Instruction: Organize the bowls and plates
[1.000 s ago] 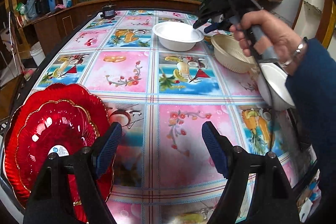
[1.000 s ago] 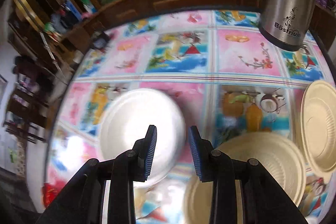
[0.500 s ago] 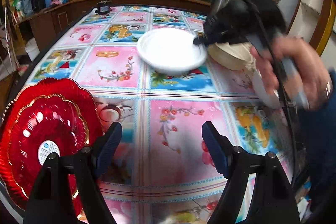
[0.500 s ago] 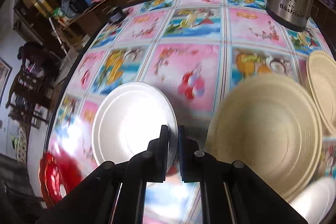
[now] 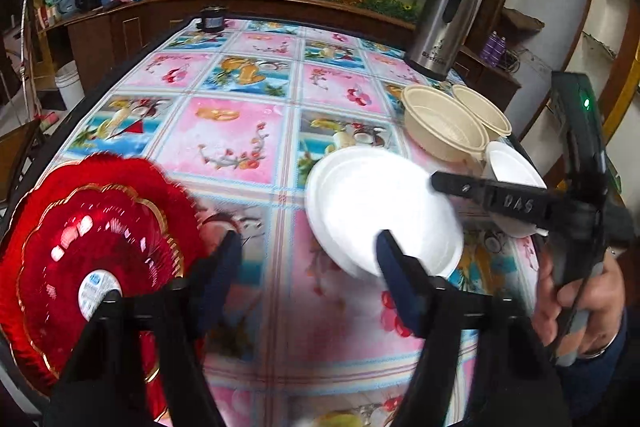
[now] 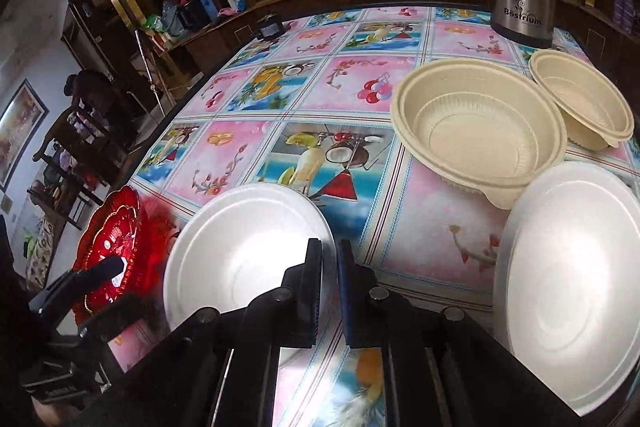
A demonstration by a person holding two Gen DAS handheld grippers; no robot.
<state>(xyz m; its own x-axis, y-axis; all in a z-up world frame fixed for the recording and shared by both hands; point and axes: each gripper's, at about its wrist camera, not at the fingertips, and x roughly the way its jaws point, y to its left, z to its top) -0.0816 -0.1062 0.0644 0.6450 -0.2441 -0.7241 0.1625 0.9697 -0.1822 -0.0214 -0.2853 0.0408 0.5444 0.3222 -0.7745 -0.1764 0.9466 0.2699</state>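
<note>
The right gripper pinches the rim of a white bowl at the frame's lower centre, beside the red plates. The left gripper is closing, with nothing between its jaws.

I see stacked red scalloped plates at the table's left edge, two beige plastic bowls near its right edge, a steel kettle behind them.
</note>
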